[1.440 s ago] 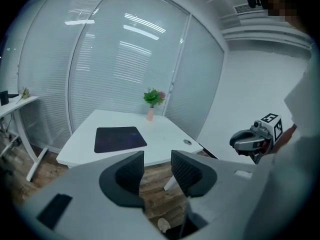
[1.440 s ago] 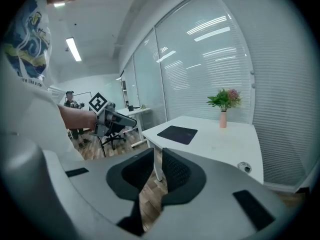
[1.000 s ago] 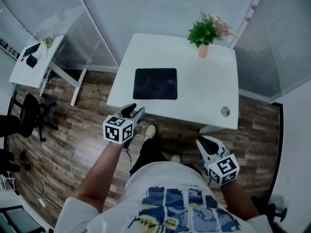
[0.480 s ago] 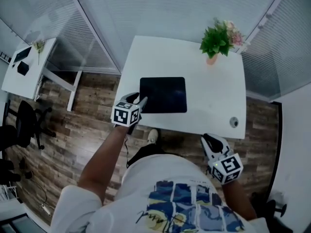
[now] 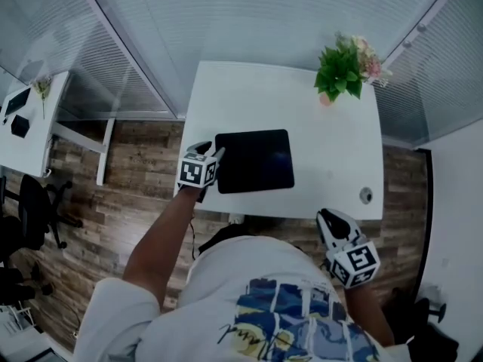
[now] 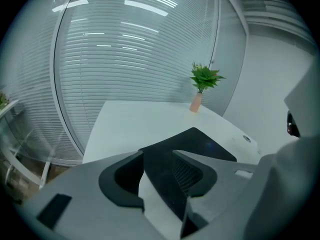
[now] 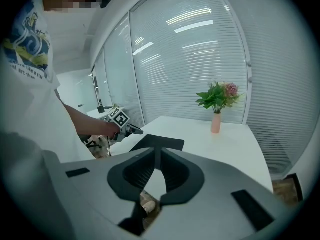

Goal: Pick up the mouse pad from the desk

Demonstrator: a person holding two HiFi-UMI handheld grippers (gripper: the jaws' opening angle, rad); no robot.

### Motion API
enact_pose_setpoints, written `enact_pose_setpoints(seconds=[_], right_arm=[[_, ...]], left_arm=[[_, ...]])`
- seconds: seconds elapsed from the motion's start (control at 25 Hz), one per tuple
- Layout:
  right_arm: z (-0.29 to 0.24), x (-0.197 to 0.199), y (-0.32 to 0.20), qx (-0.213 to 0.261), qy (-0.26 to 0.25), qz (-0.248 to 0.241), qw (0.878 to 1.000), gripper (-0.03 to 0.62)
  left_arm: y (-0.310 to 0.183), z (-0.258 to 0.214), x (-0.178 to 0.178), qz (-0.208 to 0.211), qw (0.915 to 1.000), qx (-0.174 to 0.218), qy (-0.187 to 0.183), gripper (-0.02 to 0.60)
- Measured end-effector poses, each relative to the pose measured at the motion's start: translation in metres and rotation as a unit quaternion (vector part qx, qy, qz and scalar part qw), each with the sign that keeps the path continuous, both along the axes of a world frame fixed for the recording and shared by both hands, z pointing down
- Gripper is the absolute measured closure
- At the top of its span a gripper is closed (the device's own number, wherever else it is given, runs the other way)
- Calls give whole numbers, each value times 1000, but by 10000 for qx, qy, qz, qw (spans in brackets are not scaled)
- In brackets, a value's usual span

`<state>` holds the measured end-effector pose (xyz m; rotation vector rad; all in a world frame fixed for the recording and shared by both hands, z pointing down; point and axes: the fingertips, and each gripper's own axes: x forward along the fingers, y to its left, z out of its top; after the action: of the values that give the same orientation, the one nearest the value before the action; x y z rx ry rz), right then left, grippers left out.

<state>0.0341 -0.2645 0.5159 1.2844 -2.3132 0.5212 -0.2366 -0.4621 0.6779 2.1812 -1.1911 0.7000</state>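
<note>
One mouse pad, one vase of flowers, two white desks, two tools

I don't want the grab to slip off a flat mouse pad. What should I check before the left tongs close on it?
1. Left tongs open: ok, jaws stand apart, nothing gripped.
2. Lined up with the mouse pad: ok, tips at its left edge, and its corner shows between the jaws in the left gripper view.
3. One jaw under the pad's edge: cannot tell; it lies flat on the desk.
4. Pad's top bare: ok.
5. Potted plant clear: ok, at the desk's far corner, apart from the pad.
6. Right tongs out of the way: ok, shut, empty, off the desk's near edge.
</note>
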Motion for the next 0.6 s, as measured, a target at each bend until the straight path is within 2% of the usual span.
enact_pose_setpoints(seconds=[0.6], right_arm=[[13,1,-25,-312,29,579,9978,559]], left_arm=[[-50,52,7,388,9984,-306,-291,407]])
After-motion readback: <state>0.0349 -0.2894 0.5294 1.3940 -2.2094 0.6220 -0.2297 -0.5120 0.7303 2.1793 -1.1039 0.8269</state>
